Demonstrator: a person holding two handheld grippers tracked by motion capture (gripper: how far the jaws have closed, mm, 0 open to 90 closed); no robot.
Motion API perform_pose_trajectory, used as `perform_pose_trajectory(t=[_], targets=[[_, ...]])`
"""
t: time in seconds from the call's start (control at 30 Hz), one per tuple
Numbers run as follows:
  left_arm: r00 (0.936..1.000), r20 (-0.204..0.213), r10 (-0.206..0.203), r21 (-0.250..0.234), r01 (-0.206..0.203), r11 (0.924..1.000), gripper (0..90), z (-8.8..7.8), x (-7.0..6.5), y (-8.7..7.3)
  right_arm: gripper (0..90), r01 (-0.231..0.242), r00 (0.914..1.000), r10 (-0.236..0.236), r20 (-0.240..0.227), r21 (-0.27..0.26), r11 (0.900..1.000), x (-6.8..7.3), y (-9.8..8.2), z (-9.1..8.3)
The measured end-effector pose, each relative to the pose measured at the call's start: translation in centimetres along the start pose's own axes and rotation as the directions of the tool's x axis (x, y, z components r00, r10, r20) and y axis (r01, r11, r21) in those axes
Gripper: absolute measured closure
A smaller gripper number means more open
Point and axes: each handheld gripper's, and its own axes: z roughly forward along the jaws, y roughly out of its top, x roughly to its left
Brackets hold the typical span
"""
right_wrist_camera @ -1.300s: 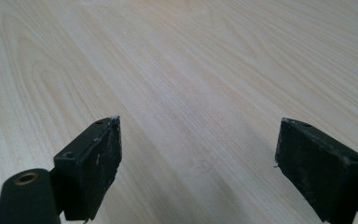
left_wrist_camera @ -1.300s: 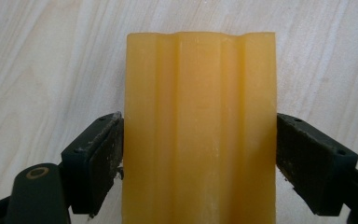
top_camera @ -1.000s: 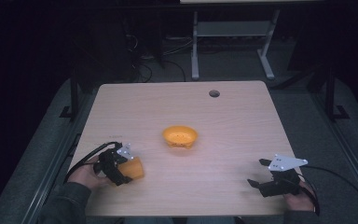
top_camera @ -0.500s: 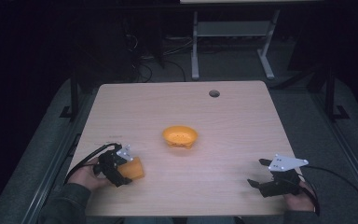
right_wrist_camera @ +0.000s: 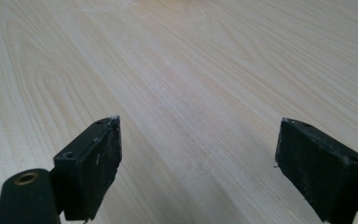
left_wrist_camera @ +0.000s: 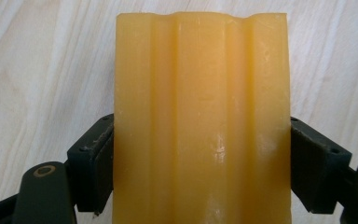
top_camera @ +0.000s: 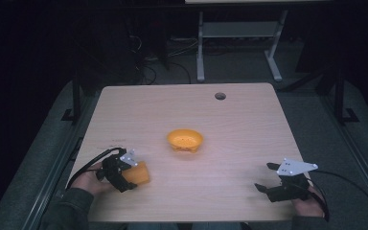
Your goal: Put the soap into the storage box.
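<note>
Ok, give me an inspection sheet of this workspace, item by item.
Surface: light wood table with a round hole near the far edge.
Job's things: yellow-orange ridged block held between the left tongs, at the near left of the table; orange bowl upright near the middle, apart from the block.
Clutter: nothing seen.
Grippers: left tongs shut on the block; right tongs open, holding nothing, near the right front edge.
Cables: black cable loops from the left tongs; another trails from the right tongs.
Surroundings: dark room, grey floor, metal stand frame behind the table.
</note>
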Motion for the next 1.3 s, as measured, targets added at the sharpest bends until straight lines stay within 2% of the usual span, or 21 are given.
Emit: perform_pose_trajectory(t=[0.17, 0.5, 0.57, 0.77, 1.3], targets=[[0.9995, 0.024, -0.02, -0.038, 0.021, 0.999, 20.8, -0.4, 0.3, 0.3, 13.9, -0.012, 0.9999, 0.012, -0.002, 0.008, 1.0, -0.2, -0.1, 0.2], [0.9993, 0.038, -0.007, -0.054, 0.009, 0.9985, 20.9, -1.5, 1.0, 1.5, 13.9, -0.023, 0.9997, 0.023, 0.006, 0.025, 0.999, -0.3, -0.2, 0.4], [0.9993, 0.036, 0.003, -0.059, 0.0, 0.9983, 20.9, -1.8, 1.2, 2.0, 13.9, -0.043, 0.9991, 0.043, 0.007, 0.019, 0.999, -0.2, -0.2, 0.4], [0.9991, 0.04, 0.018, -0.06, -0.015, 0.9981, 20.9, -2.4, 1.5, 3.0, 13.9, -0.029, 0.9995, 0.029, 0.01, 0.019, 0.999, -0.4, -0.2, 0.4], [0.996, 0.049, 0.074, -0.045, -0.072, 0.9964, 20.9, -3.8, 2.4, 6.5, 13.9, -0.046, 0.9988, 0.046, 0.019, -0.001, 0.999, -0.6, -0.3, 0.0]])
